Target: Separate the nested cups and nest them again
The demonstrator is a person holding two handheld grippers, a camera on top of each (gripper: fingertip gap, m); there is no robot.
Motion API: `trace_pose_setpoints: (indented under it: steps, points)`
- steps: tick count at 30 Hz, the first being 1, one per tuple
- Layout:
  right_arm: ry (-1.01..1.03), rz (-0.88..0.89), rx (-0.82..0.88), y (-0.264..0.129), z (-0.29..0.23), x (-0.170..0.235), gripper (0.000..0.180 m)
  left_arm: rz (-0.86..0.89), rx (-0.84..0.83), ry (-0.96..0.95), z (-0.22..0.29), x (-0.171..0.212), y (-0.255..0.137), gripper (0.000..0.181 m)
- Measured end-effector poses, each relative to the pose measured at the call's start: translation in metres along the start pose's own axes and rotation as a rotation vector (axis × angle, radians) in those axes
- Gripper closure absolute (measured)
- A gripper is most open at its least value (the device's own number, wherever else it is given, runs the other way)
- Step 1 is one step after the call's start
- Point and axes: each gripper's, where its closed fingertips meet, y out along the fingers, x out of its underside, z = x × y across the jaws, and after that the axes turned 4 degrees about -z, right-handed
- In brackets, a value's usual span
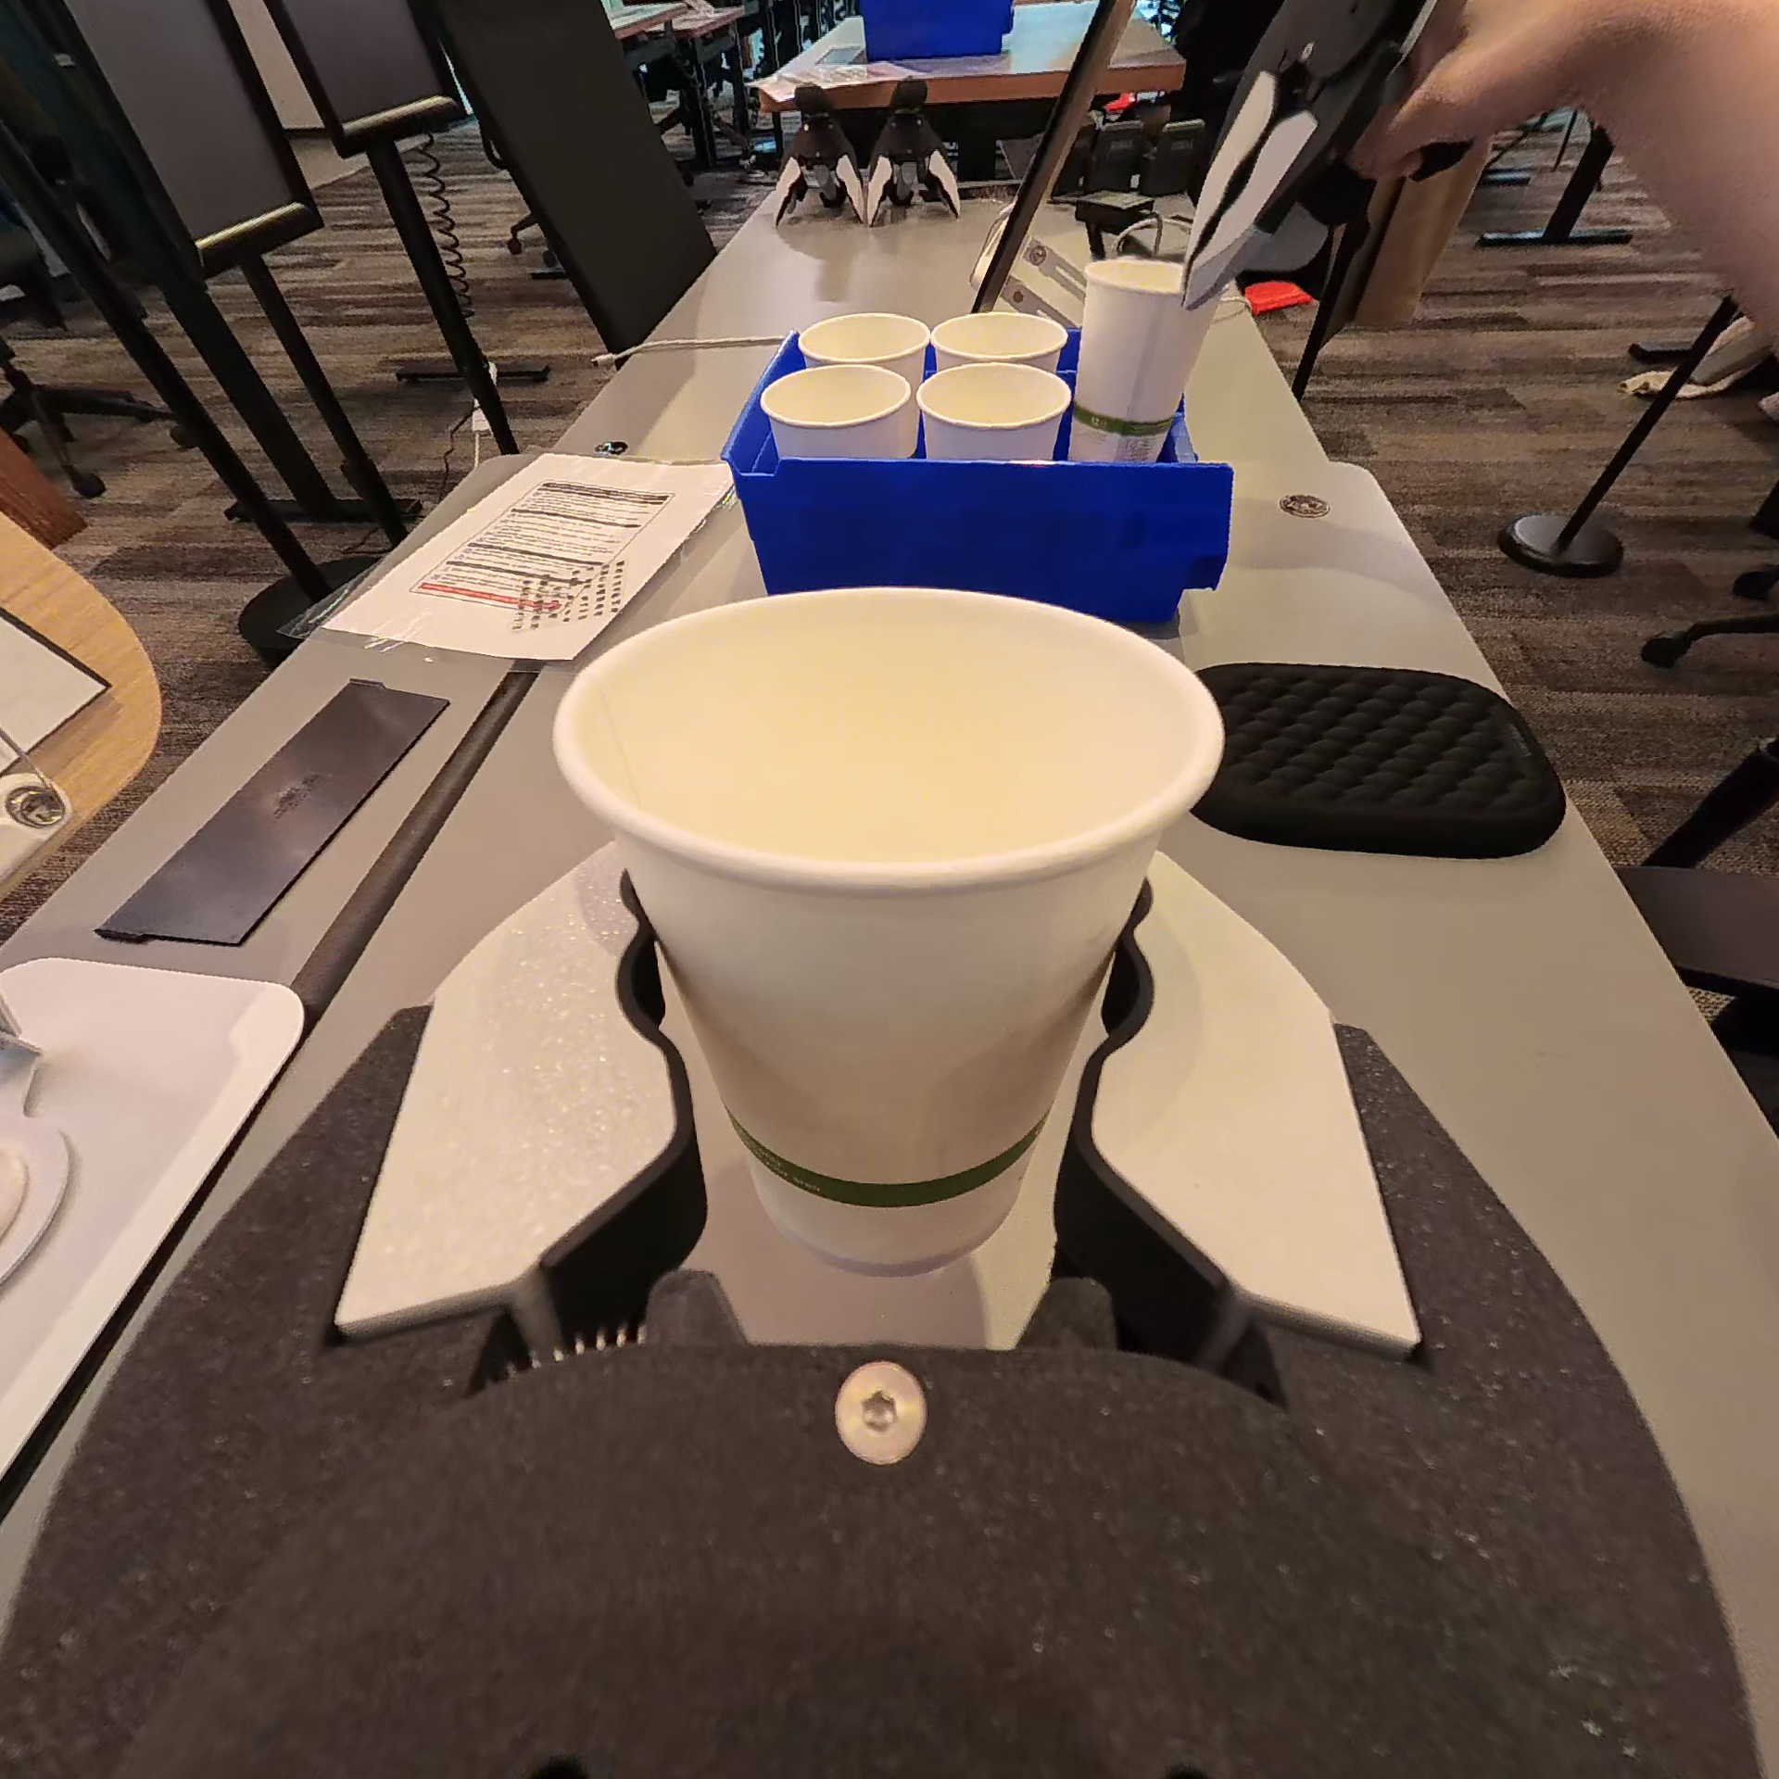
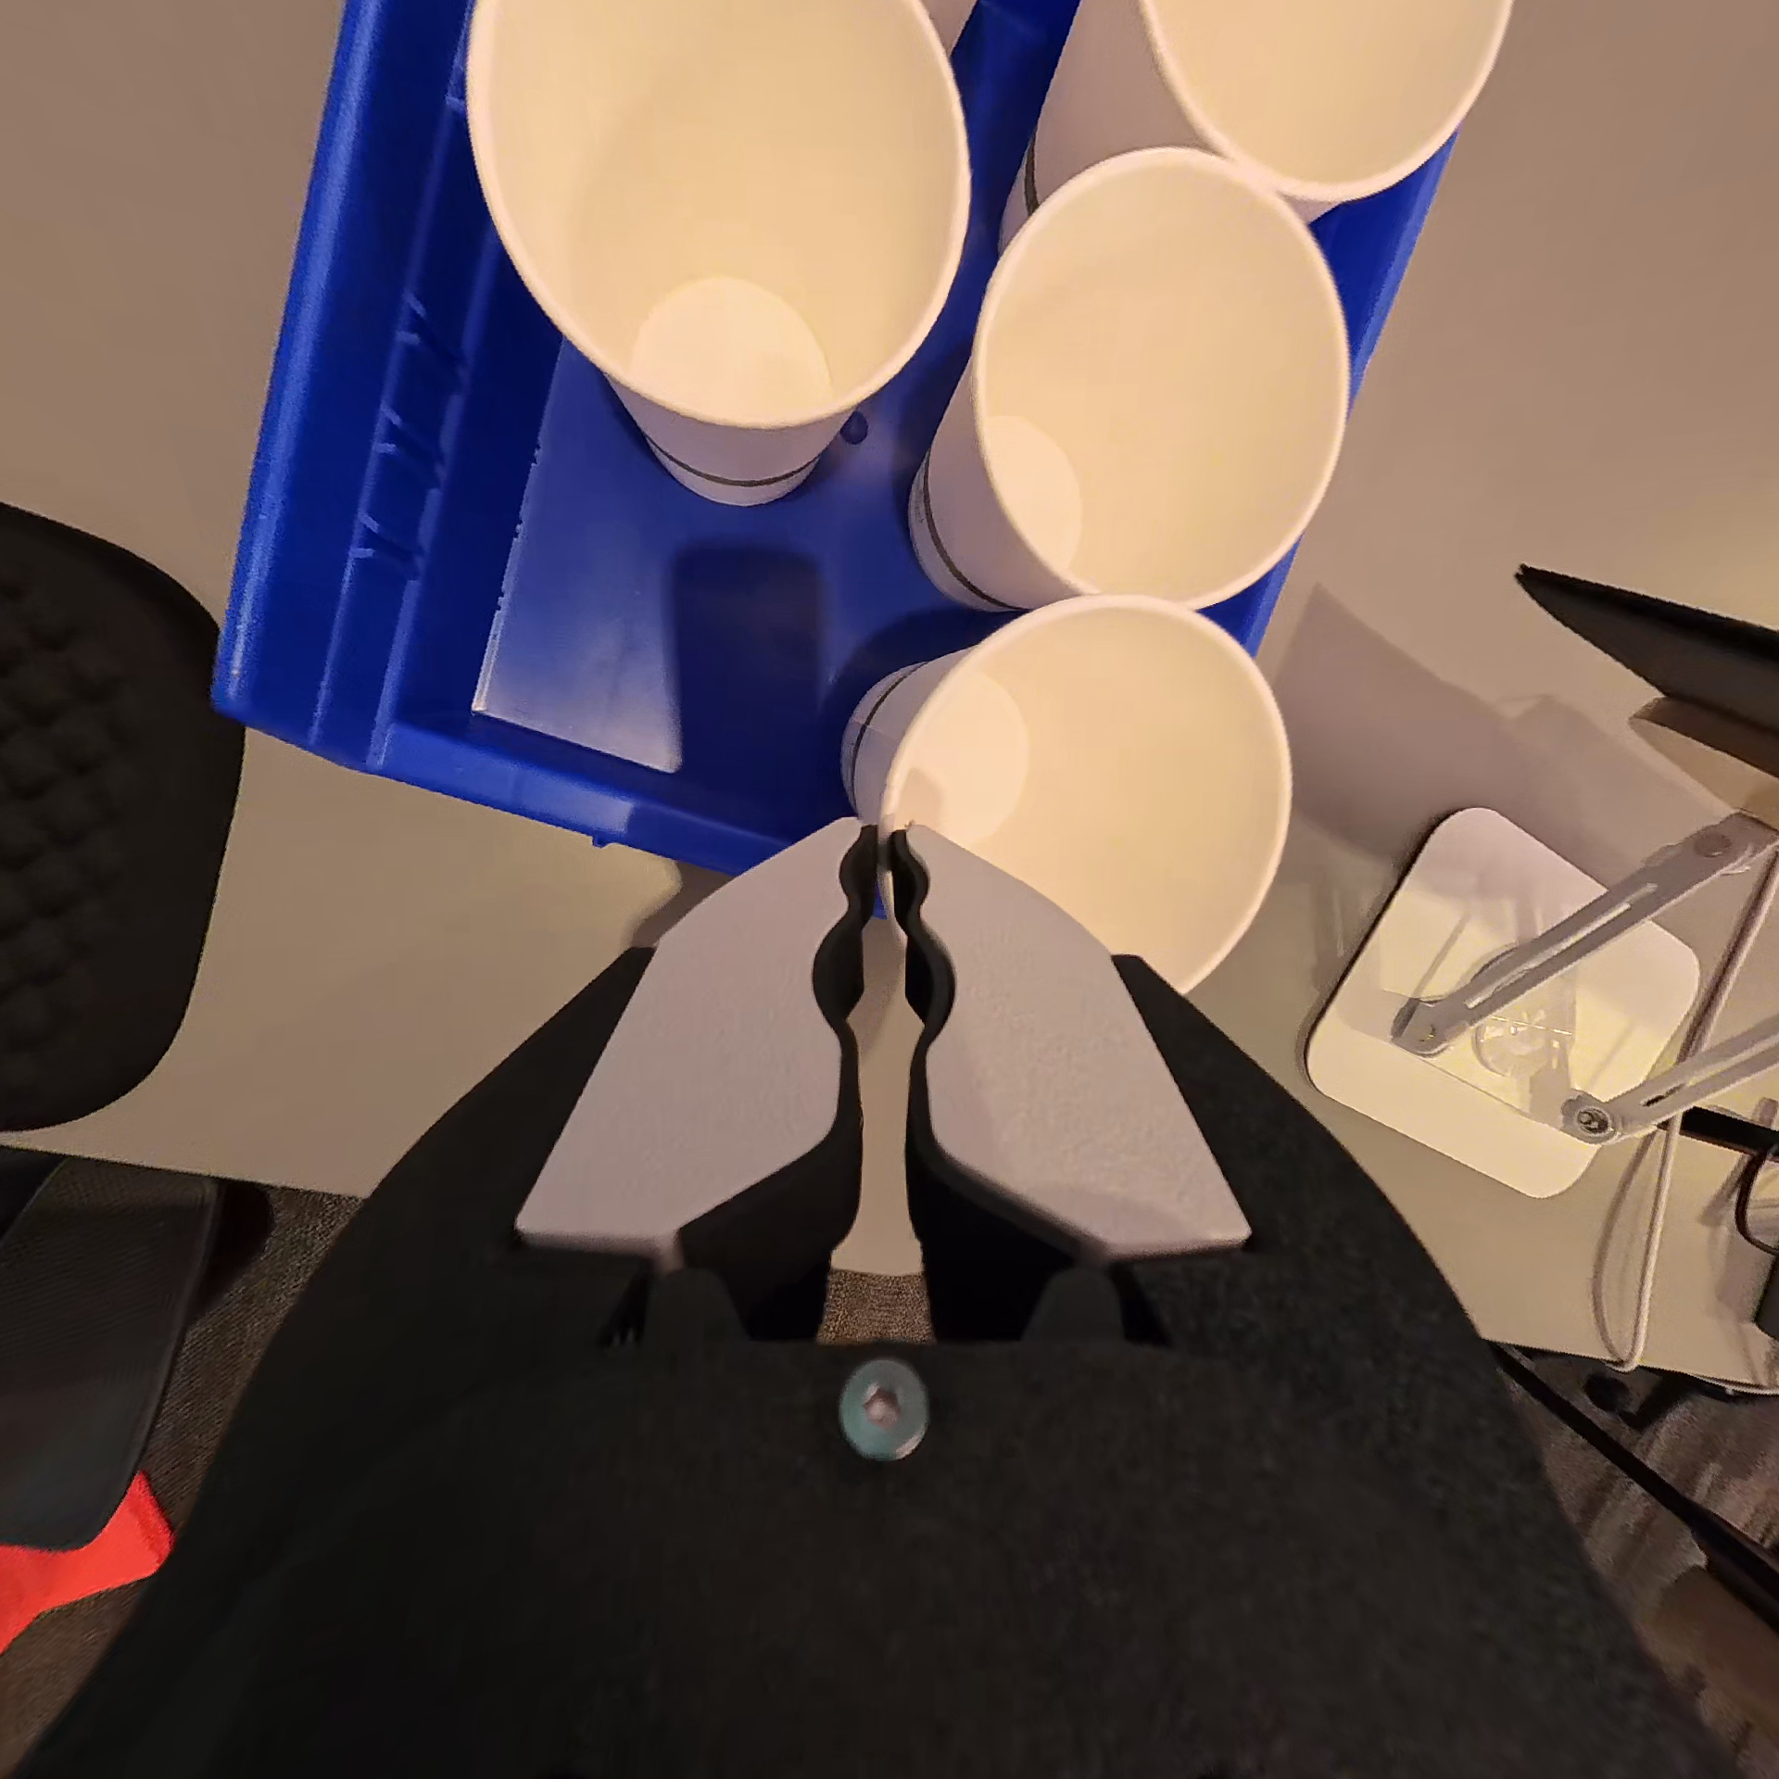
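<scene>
At lower centre of the left wrist view, the left tool [image 1: 886, 1020] clamps a white paper cup [image 1: 886, 866] above the grey surface [image 1: 1348, 1059]. At upper right, the right tool [image 2: 886, 847] pinches the rim of a tall cup [image 2: 1088, 780] in the blue bin [image 2: 385, 481], beside four loose cups. Re-nesting looks underway; next, one cup must drop squarely into another.

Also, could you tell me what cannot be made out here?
- Left wrist view: the base of the tall cup sits behind the wall of the blue bin, so lifted or resting is unclear.
- Right wrist view: the right claw pinches that cup's rim; the cup's own wall hides anything beneath it.
- Left wrist view: the left claw covers the sides of the held cup, so single or nested is unclear.
</scene>
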Motion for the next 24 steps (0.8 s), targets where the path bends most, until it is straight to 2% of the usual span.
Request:
trace_pose_setpoints:
  steps: [10,24]
  points:
    - [-0.021,-0.053,-0.001,0.025,-0.007,0.007,0.177,-0.004,0.002,0.002,0.001,0.001,0.001,0.090]
    - [-0.011,-0.074,-0.029,0.032,-0.007,0.003,0.177,-0.003,0.002,0.010,0.003,-0.001,0.000,0.090]
